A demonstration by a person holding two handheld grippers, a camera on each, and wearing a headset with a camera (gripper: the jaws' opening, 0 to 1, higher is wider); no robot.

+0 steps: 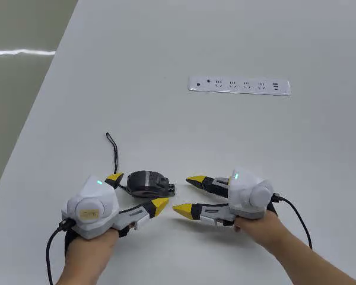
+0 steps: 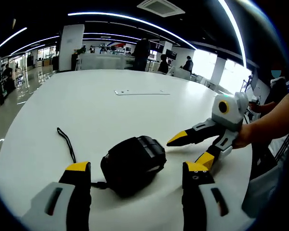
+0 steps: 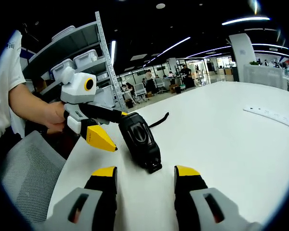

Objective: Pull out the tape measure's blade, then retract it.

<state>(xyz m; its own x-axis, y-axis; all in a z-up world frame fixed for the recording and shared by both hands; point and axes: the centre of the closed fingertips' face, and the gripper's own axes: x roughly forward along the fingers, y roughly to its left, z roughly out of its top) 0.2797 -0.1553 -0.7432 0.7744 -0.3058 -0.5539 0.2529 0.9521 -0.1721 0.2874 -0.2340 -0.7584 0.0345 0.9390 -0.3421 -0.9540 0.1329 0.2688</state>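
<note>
Daylight-white surface (image 1: 225, 136), broad and matte, carries everything; its left edge drops to a grey-green floor (image 1: 18, 89) with a streak of reflected light on it. Well beyond both claws a flat white power strip (image 1: 239, 85) lies on the surface.

Left claw (image 1: 137, 190) is open, its yellow tips spread wide; the black tape measure (image 1: 147, 183) sits on the surface between those tips and slightly ahead of them, and I cannot tell whether either tip touches it. A thin black strap (image 1: 113, 151) runs from the tape measure away past the left claw's far jaw and ends in a small loop.

Right claw (image 1: 182, 193) is open too, holding nothing; its tips point at the near end of the tape measure and stop just short of it, the two claws facing each other across it.

In the left gripper view the room opens out behind the surface: long light strips on a dark ceiling, a white column (image 2: 71, 45), bright windows on the right, people standing far off. In the right gripper view a metal shelf rack (image 3: 82, 53) with boxes stands behind the left claw, and a grey mesh chair (image 3: 24, 168) sits beside the surface's edge.
</note>
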